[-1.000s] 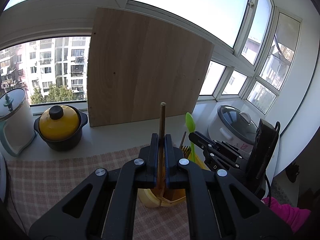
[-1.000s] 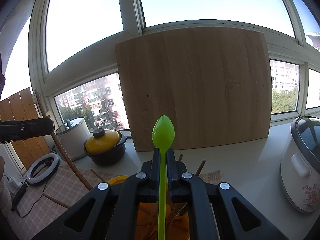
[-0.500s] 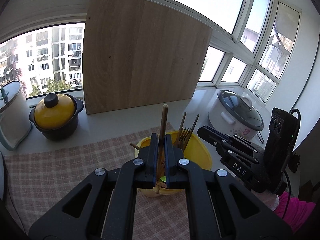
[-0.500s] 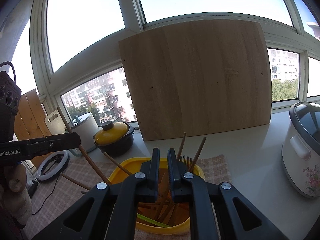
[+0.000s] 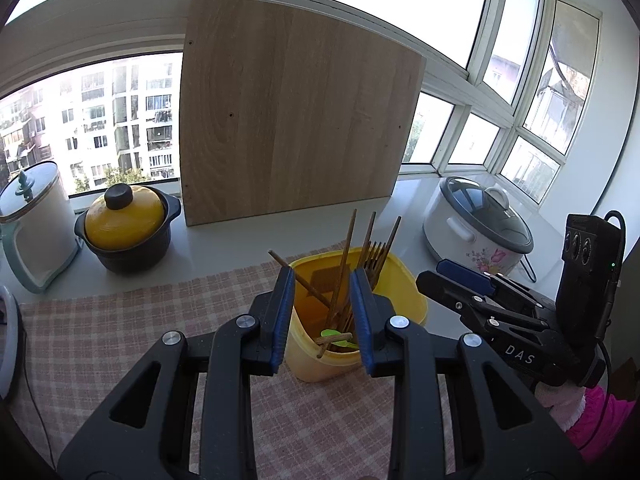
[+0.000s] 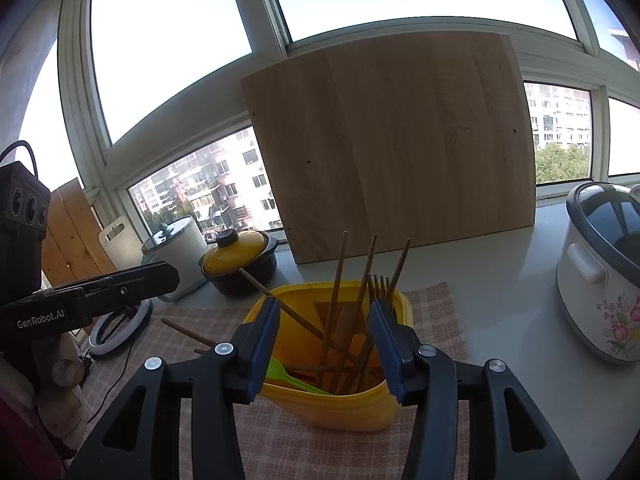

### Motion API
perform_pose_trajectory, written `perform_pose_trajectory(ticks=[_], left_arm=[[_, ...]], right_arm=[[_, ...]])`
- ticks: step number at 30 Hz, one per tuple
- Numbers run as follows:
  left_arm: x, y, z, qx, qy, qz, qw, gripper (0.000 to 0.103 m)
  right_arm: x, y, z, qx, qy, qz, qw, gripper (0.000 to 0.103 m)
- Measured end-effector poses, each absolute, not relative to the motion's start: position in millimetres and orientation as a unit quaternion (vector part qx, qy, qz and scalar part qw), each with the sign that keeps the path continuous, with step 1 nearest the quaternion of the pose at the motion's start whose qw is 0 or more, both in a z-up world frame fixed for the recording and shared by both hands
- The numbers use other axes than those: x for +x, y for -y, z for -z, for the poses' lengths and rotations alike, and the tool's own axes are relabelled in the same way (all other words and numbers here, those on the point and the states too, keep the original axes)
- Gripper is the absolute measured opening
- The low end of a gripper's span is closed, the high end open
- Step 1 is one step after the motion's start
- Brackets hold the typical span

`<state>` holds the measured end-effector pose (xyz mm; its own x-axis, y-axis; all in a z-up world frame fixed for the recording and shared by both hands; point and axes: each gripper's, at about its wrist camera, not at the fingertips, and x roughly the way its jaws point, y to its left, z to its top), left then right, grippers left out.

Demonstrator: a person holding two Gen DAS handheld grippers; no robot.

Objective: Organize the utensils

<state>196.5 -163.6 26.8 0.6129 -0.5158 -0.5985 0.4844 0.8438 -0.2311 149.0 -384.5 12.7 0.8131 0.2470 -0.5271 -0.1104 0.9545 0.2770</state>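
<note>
A yellow plastic container (image 5: 394, 280) stands on the checked cloth and holds several wooden chopsticks (image 5: 345, 268), a fork (image 5: 374, 254) and a green spoon (image 5: 330, 334). It also shows in the right wrist view (image 6: 348, 404), with the green spoon (image 6: 282, 372) lying low inside. My left gripper (image 5: 322, 316) is open and empty just above the container's near rim. My right gripper (image 6: 324, 344) is open and empty over the container. The right gripper also appears in the left wrist view (image 5: 480, 300), and the left gripper in the right wrist view (image 6: 120, 284).
A large wooden board (image 5: 292, 120) leans against the window. A yellow-lidded black pot (image 5: 126, 228) and a white lidded jar (image 5: 36, 224) stand at the left, a white rice cooker (image 5: 476, 232) at the right. Loose chopsticks (image 6: 188, 334) lie on the cloth left of the container.
My left gripper opened and let its wooden chopstick drop into the container. My right gripper had released the green spoon into the container and has opened wider.
</note>
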Motion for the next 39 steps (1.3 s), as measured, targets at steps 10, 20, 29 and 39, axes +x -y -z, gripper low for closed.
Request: perform_pose_trajectory(ticks=[10,20,29,39], left_arm=[[163.4,142.8,-24.6,-0.012,-0.324,0.256,0.911,0.048],[127.6,129.6,-24.2,-0.006,-0.305,0.231,0.924,0.082],[107.3,129.2,-23.4,0.023,-0.302,0.195,0.933,0.097],[95.5,128.0,-25.8,0.043,-0.291,0.155,0.943,0.102]], right_arm=[[124.2,375.7,-25.2,0.104,-0.301,-0.083,0.944,0.089],[107.0,367.0,-37.9,0.076,-0.296,-0.057,0.951,0.103],[98.5,356.1,-38.5,0.056,-0.309,-0.038,0.949,0.103],[92.1,351.7,-43.8,0.040,-0.294,-0.007,0.955,0.103]])
